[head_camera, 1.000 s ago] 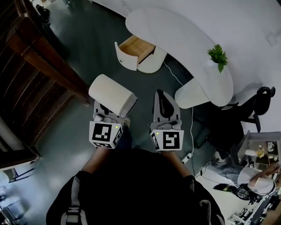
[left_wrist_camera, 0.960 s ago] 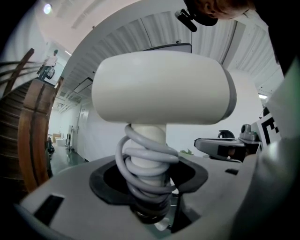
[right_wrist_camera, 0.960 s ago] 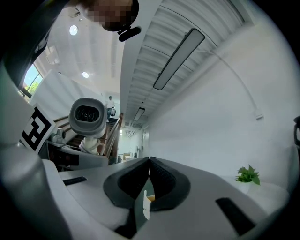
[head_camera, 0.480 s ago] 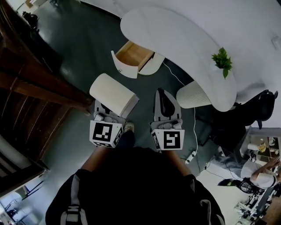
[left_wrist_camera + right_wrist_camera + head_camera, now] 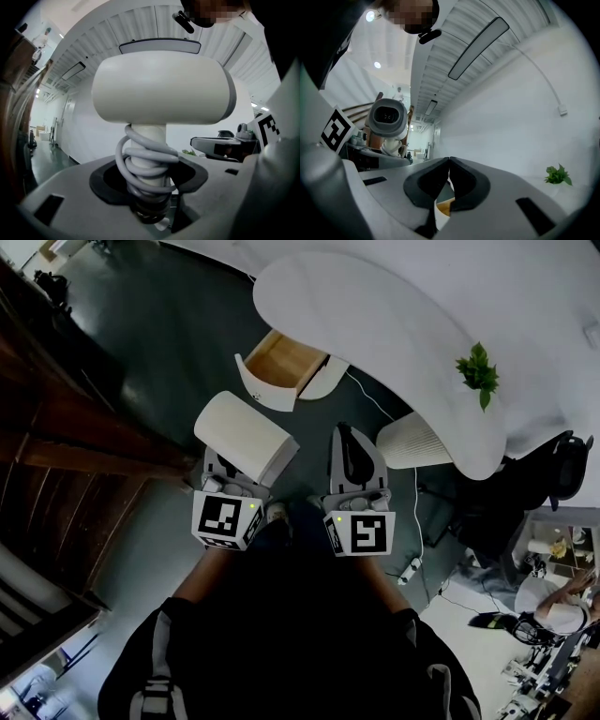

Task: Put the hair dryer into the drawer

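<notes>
A cream hair dryer (image 5: 246, 437) stands upright in my left gripper (image 5: 230, 482), whose jaws are shut on its handle. In the left gripper view the dryer (image 5: 161, 89) fills the middle, and its grey cord (image 5: 147, 161) is coiled round the handle between the jaws. My right gripper (image 5: 352, 456) is beside it on the right, shut with nothing in it, and its tips (image 5: 448, 161) meet. The open wooden drawer (image 5: 278, 364) juts from the white curved desk (image 5: 394, 324) ahead of both grippers. The dryer's nozzle (image 5: 387, 117) shows at left in the right gripper view.
A small green plant (image 5: 479, 371) stands on the desk at the right. A white ribbed desk leg (image 5: 411, 442) and a white cable (image 5: 375, 409) are close to my right gripper. Dark wooden stairs (image 5: 75, 427) run along the left. An office chair (image 5: 553, 465) is at far right.
Both grippers have moved toward the desk with the dryer held. The open drawer is now closer to them in the head view.
</notes>
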`<state>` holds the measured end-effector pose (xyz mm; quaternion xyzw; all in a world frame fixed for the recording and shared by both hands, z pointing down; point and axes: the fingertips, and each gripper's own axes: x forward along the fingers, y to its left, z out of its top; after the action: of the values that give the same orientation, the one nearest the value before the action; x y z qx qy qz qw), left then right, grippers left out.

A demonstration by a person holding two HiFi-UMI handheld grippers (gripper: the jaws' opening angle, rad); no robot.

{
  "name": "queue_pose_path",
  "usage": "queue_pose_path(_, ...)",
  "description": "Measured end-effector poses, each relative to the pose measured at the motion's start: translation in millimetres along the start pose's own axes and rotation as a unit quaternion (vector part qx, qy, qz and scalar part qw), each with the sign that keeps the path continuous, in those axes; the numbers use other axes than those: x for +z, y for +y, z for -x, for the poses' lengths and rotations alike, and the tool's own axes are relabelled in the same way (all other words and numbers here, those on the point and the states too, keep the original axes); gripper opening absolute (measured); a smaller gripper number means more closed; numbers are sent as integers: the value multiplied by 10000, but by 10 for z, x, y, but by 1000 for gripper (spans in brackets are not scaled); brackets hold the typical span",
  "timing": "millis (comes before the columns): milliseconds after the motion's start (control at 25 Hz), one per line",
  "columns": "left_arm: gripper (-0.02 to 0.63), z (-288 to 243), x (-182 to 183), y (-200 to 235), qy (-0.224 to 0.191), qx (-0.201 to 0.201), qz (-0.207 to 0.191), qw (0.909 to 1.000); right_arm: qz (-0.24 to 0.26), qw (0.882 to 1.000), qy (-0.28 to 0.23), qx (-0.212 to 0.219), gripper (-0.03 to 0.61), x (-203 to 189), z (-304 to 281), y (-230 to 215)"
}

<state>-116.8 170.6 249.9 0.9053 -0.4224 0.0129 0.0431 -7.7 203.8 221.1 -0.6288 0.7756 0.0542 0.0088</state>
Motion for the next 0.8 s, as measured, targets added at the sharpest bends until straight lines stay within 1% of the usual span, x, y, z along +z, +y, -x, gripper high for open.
queue_pose_path(240,239,-182,-21,135,28,21,42,10000,-38,9999,-6,105,23,-44,-250,-40)
queue_pose_path(400,239,-319,-5,258,12,52,-5,10000,-52,9998,-41,172,23,-81,-455,-80)
queue_pose_path(680,239,-755,-44,538,48,213,11,9998,-103,9991,25,421,21,-248,-1006,-287)
queue_pose_path(800,239,-973,-66,631,74,332,47,9994,-110,9980,63,621,23,-320,-1251,-393)
